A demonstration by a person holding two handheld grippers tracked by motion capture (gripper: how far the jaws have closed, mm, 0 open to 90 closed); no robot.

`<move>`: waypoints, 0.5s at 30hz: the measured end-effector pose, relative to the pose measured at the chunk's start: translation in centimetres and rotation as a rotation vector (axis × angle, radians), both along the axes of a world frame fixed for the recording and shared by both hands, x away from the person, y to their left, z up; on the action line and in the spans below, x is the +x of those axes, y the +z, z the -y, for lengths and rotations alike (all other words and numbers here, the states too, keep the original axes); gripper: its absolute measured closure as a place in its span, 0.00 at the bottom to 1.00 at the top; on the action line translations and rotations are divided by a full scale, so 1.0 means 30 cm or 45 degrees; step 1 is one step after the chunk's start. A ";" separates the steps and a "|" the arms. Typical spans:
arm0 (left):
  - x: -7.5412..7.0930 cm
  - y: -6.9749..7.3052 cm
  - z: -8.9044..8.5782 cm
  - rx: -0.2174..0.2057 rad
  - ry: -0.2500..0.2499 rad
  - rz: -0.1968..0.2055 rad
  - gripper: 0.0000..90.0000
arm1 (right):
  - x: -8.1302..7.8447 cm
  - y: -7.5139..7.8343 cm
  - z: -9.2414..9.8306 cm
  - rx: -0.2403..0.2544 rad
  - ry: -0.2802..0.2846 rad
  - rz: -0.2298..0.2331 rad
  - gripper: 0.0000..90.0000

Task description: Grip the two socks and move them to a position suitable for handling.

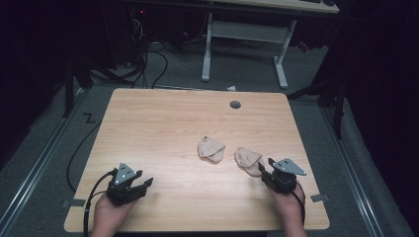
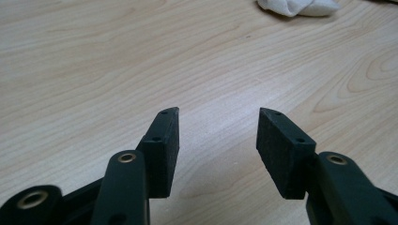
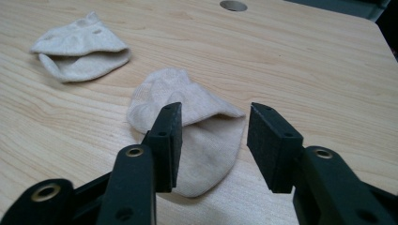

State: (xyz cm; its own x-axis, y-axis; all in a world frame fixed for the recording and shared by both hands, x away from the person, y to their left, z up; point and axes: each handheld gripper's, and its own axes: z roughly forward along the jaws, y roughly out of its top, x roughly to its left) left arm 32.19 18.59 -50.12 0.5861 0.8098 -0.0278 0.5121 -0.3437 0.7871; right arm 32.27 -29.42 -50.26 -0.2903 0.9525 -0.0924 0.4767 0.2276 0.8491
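Two small beige socks lie on the wooden table point(image 1: 163, 123). The left sock point(image 1: 211, 148) point(image 3: 80, 47) sits near the table's middle, and a corner of it point(image 2: 298, 6) peeks in at the top of the left gripper view. The right sock point(image 1: 248, 160) point(image 3: 192, 126) lies just ahead of my right gripper point(image 1: 265, 171) point(image 3: 213, 143), whose jaws stand open over its near edge without touching it. My left gripper point(image 1: 143, 183) point(image 2: 217, 150) rests open near the front left of the table, with only bare wood between its jaws.
A round cable hole point(image 1: 235, 104) point(image 3: 233, 5) sits near the table's far edge. Beyond the table stand a white desk frame point(image 1: 247, 44) and cables point(image 1: 148, 59) on a grey floor. The surroundings are dark.
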 end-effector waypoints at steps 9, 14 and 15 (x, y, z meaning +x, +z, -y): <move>0.009 0.003 0.032 0.012 -0.039 0.052 0.55 | -0.002 0.007 0.022 0.019 0.003 -0.067 0.84; 0.010 -0.004 0.042 0.011 -0.040 0.040 0.59 | 0.032 0.000 0.019 0.012 0.025 -0.101 0.90; 0.010 -0.004 0.042 0.011 -0.040 0.040 0.60 | 0.042 -0.003 0.015 -0.001 0.031 -0.105 0.92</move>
